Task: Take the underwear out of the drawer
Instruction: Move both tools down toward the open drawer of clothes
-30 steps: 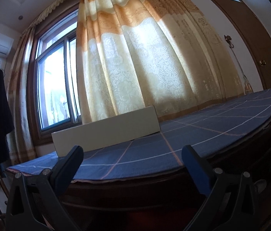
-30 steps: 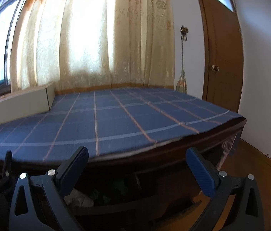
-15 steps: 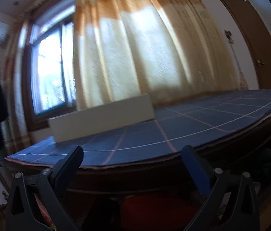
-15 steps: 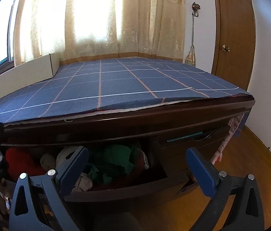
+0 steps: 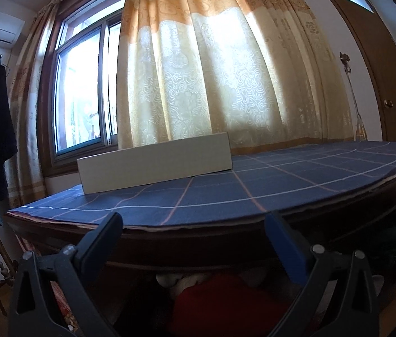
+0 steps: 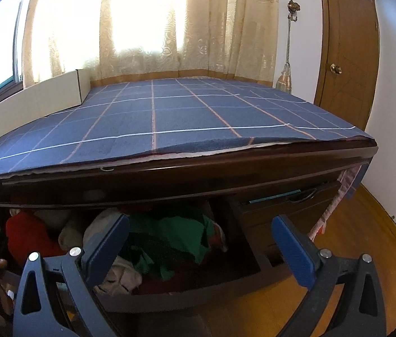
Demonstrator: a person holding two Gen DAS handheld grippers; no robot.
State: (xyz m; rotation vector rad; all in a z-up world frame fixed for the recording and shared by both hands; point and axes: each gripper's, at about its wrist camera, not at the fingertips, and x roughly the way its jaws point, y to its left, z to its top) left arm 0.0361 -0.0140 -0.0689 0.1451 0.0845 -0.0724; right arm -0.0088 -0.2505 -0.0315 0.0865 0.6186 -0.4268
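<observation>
Both cameras sit lower than a second ago; the open drawer [image 6: 186, 289] now fills the right wrist view's lower half. Right gripper [image 6: 198, 241] spread wide, empty, hovering before the drawer. Left gripper [image 5: 195, 241] likewise spread, empty, facing the dark desk edge [image 5: 198, 244], which overhangs the drawer. Blue checked cloth [image 6: 169, 118] covers the top; white box [image 5: 155, 165] on it by the curtain [image 5: 212, 70]. Underwear [image 6: 169, 238] lies in the drawer: crumpled heap of green, red, cream fabric.
</observation>
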